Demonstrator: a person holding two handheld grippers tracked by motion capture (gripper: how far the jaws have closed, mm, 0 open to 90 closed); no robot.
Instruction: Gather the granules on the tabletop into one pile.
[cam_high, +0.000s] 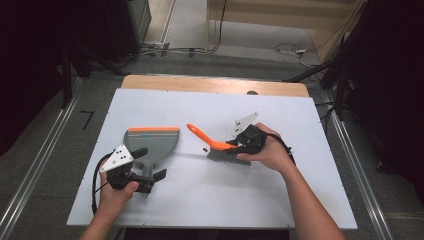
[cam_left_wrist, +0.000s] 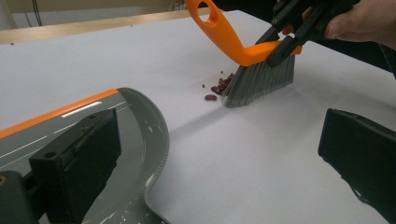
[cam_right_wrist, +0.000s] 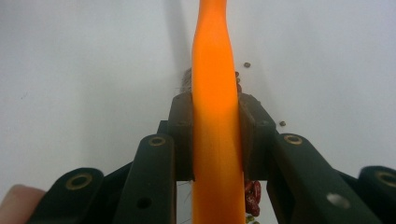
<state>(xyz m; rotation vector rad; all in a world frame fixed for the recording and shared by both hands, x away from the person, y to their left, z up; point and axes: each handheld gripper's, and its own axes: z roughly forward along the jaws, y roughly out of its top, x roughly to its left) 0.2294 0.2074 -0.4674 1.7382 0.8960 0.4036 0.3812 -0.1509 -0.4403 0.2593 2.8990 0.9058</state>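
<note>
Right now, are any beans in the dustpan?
No: the beans lie on the table by the brush, apart from the dustpan.

We hold our left gripper low at the near left of the table, hand wrapped round its body, forearm coming in from the bottom edge; its jaws stand wide apart, pointing away from us; our right gripper sits mid-table, aimed leftward, jaws clamped tight; our right hand cups it from behind, forearm stretched diagonally from the lower right.
</note>
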